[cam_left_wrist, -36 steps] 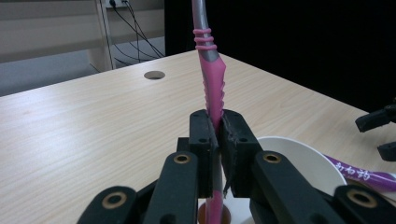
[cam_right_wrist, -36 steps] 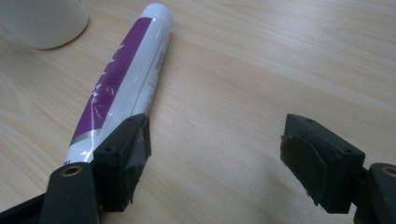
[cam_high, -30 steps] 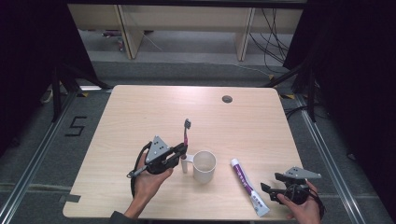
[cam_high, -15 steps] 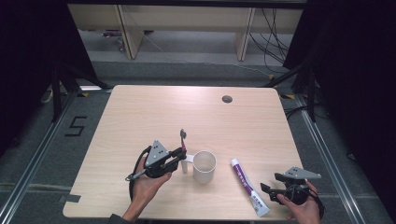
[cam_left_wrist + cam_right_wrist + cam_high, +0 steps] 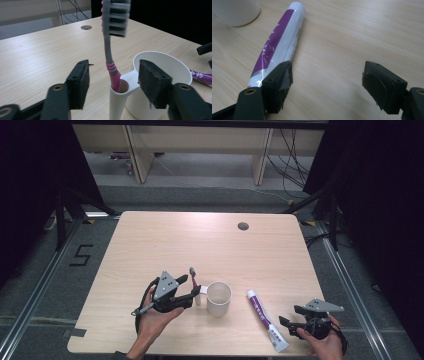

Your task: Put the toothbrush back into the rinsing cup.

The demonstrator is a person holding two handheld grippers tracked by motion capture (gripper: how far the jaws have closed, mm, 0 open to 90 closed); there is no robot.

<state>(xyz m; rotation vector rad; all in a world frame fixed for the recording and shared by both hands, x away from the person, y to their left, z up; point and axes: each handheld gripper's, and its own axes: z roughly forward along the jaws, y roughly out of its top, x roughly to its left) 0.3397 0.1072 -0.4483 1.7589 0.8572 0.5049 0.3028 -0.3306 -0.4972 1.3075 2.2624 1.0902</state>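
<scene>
A pink-and-grey toothbrush (image 5: 111, 56) stands nearly upright, bristles up (facing the camera in the left gripper view), its handle seated in the narrow side tube of a white cup (image 5: 160, 67) near the desk's (image 5: 210, 245) front edge.

one toothbrush (image 5: 110, 37), one white cup (image 5: 219, 298), one toothpaste tube (image 5: 265, 318), two claws (image 5: 194, 292)

Past my work, the light wooden table (image 5: 165, 245) has a small round grommet hole (image 5: 243, 226) near its far edge. On the grey floor (image 5: 45, 285) to my left a taped "5" (image 5: 80, 255) shows, and cables (image 5: 292, 150) trail beyond.
</scene>
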